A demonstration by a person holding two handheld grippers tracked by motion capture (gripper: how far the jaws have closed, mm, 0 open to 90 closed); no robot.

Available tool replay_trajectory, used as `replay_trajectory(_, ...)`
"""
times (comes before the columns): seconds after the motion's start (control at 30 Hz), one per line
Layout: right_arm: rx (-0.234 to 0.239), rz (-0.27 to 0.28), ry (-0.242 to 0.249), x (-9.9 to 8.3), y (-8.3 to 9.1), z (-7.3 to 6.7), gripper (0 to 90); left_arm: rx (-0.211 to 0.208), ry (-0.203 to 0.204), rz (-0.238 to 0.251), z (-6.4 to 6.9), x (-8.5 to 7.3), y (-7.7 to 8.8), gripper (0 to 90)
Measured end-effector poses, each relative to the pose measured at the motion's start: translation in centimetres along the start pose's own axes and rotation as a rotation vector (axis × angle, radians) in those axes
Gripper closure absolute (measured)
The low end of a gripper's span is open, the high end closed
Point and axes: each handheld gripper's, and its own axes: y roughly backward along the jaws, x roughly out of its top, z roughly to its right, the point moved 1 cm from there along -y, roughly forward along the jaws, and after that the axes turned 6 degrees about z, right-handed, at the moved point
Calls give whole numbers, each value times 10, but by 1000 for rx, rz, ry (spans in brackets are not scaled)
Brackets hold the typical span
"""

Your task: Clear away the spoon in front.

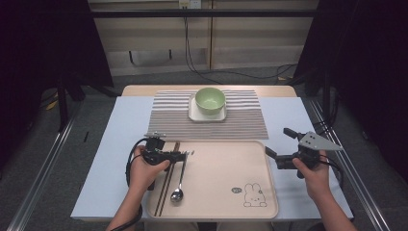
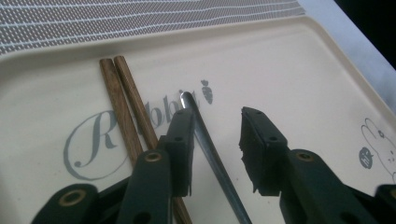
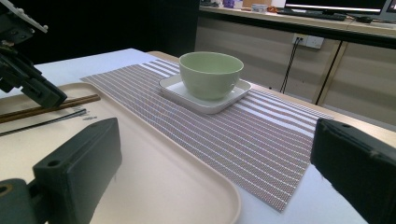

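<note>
Spoon (image 1: 179, 179) lies flat in the tray (image 1: 226, 168), bowl end toward the person, handle tip (image 2: 187, 98) pointing away. The left gripper (image 1: 186, 154) straddles the upper part of the handle: in the left gripper view the handle runs up between the jaws, close against the inner face of the left-hand jaw, with a clear gap to the other jaw. The jaws stand apart and the pads do not press on the spoon.

Chopsticks (image 2: 126, 107) — a dark wooden pair, side by side and touching — lie just outside the same jaw, beside the spoon and roughly parallel to it, also in the tray. Under the jaw tips the tray bears grey lettering and a small carrot mark (image 2: 207, 91).

Tray contents: spoon and chopsticks at the left end, and a printed rabbit (image 1: 254, 196) near the corner well to the far side of the left gripper.

Right gripper (image 1: 278, 142) hovers at the tray's right edge, well apart from the spoon, jaws wide apart with nothing between them.

Beyond both grippers lies the striped placemat (image 1: 240, 120), touching the tray's far rim. On it is a white square dish (image 3: 233, 95), and in the dish stands a green bowl (image 1: 210, 100) — upright, interior looks empty in the high view. All of this is on the pale blue table (image 1: 115, 144).
</note>
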Motion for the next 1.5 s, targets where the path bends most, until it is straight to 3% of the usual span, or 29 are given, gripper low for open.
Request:
replay_trajectory(0.3,-5,-2,1,0,0,0,18,22,33,98,-3,19,3,435)
replay_trajectory(0.37,2,-3,0,0,0,0,19,37,16,110,-3,24,2,375)
replay_trajectory(0.47,0,-4,1,0,0,0,18,42,49,129,-2,31,0,335)
replay_trajectory(0.53,0,-3,2,0,0,0,18,46,35,126,-3,35,-2,290)
replay_trajectory(1.0,7,-11,11,-2,-1,-1,18,75,53,150,-8,59,-19,137)
replay_trajectory(1.13,13,-16,11,-2,-1,-2,18,80,73,167,-9,65,-23,124)
replay_trajectory(1.5,2,-19,11,-3,-2,-2,18,80,83,193,-15,83,-30,85)
